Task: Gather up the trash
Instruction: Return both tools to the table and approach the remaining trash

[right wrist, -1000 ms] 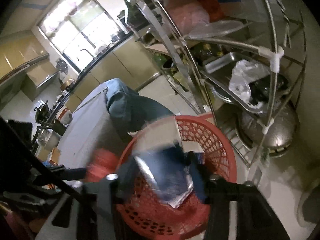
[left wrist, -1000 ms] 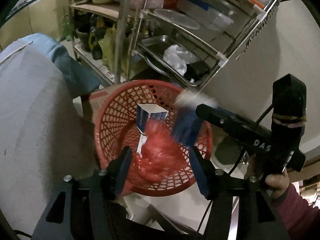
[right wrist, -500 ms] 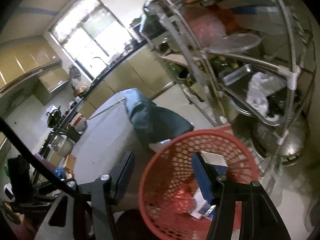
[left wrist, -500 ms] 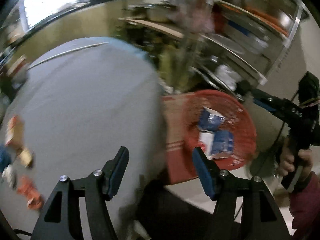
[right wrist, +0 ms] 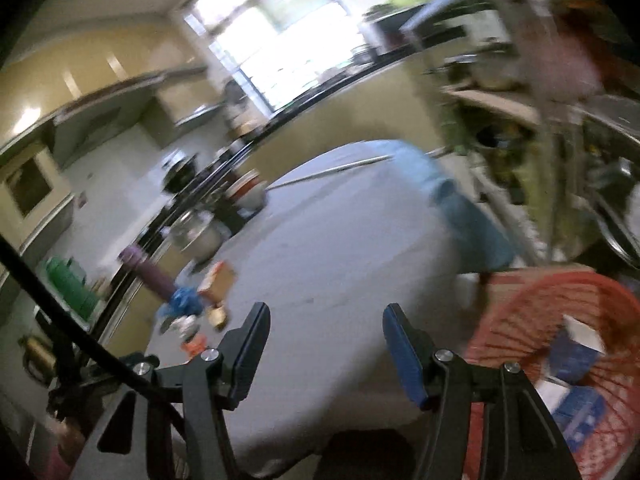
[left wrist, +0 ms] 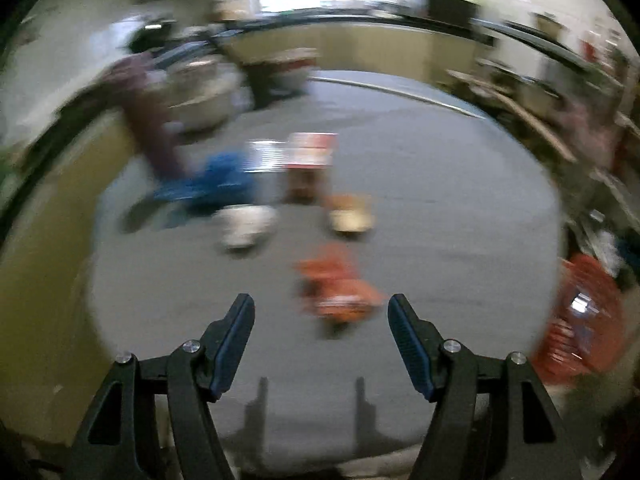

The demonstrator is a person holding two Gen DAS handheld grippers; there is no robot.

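Left tool empty, jaws opening; right tool empty, jaws apart. Remaining trash clustered on grey worktop; orange wrapper nearest. Red basket beside worktop. Risk: fast sweep, tool knocks wrapper aside or mis-grips.

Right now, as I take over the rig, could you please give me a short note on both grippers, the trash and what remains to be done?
Left gripper: empty, jaws opening, above the grey table, facing the leftover trash.
Right gripper: open and empty, over the table edge beside the red basket.
Done: blue-and-white cartons lie in the basket.
Left on the table: an orange wrapper nearest the left gripper, a white piece, a tan piece, a blue item and a red-and-white box. The view is blurred, so identities are rough.
Next, probably: take the orange wrapper.
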